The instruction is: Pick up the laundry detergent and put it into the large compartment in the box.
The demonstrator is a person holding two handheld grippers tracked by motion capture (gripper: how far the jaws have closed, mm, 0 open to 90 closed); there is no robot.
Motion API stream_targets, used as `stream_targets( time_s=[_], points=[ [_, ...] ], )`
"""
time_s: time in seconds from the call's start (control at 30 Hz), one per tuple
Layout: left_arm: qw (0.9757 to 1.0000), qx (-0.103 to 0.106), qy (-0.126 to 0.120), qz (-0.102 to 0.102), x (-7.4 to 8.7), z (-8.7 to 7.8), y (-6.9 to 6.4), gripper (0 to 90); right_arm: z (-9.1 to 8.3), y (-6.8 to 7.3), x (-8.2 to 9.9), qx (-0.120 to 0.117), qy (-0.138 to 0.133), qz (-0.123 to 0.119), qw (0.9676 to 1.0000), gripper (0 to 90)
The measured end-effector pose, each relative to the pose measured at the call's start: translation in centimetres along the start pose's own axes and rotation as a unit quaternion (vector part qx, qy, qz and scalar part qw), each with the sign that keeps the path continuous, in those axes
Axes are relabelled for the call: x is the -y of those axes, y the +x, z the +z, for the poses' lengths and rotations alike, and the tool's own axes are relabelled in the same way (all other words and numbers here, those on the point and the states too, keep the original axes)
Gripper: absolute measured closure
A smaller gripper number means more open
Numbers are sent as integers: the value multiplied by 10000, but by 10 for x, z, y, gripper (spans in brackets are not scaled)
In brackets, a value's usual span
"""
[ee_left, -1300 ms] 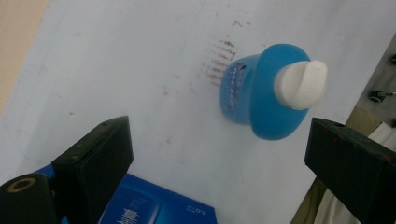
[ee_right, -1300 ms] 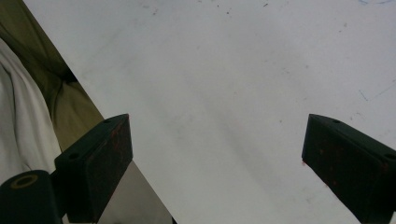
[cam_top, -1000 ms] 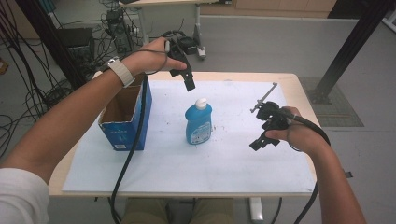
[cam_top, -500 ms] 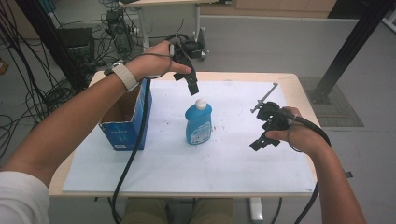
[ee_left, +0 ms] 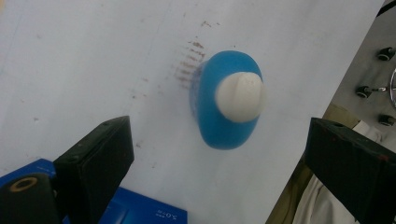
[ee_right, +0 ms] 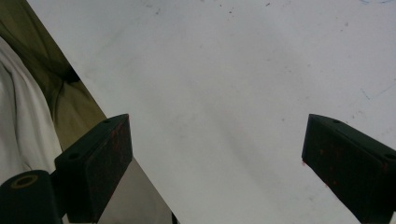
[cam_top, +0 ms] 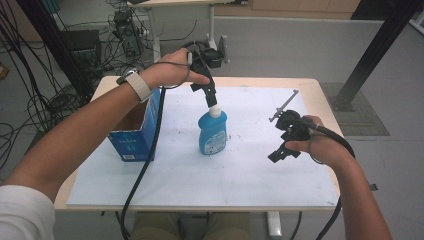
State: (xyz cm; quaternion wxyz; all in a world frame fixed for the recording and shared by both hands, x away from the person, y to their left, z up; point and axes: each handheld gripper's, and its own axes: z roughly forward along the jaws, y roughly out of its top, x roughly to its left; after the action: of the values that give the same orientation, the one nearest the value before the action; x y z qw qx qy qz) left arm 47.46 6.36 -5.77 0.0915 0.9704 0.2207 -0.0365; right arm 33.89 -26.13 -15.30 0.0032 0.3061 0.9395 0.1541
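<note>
Table point(cam_top: 310, 87) is covered by a white sheet point(cam_top: 200, 180), speckled with small brown marks. Blue cardboard box point(cam_top: 135, 132) sits at the sheet's left edge, open top, just left of the bottle and apart from it. Blue bottle point(cam_top: 212, 132) with a white cap point(cam_top: 215, 111) stands upright near the sheet's middle.

Left gripper point(cam_top: 209, 95) hangs directly over the cap, pointing down. In the left gripper view its jaws are spread wide, with the bottle point(ee_left: 227, 100) seen from above between them, nearer the right jaw. From the high view it looks close to touching the cap, but I can't confirm contact.

Right gripper point(cam_top: 281, 150) is off to the right, well apart from the bottle, held low over the sheet point(ee_right: 224, 93). Jaws wide, holding nothing. The person's pale sleeve point(ee_right: 23, 130) shows at the left of the right gripper view.
</note>
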Motion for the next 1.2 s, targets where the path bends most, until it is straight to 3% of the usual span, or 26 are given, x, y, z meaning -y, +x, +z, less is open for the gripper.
stream_targets(
  time_s=[0.77, 1.2],
  points=[
    [10000, 26, 73, -30, -8, 12, -5, 81, 3, -3, 0, -41, 3, 20, 10000, 85],
    [9997, -131, 199, -53, -17, 27, -17, 81, 4, -2, 3, -40, -29, 19, 10000, 85]
  ],
)
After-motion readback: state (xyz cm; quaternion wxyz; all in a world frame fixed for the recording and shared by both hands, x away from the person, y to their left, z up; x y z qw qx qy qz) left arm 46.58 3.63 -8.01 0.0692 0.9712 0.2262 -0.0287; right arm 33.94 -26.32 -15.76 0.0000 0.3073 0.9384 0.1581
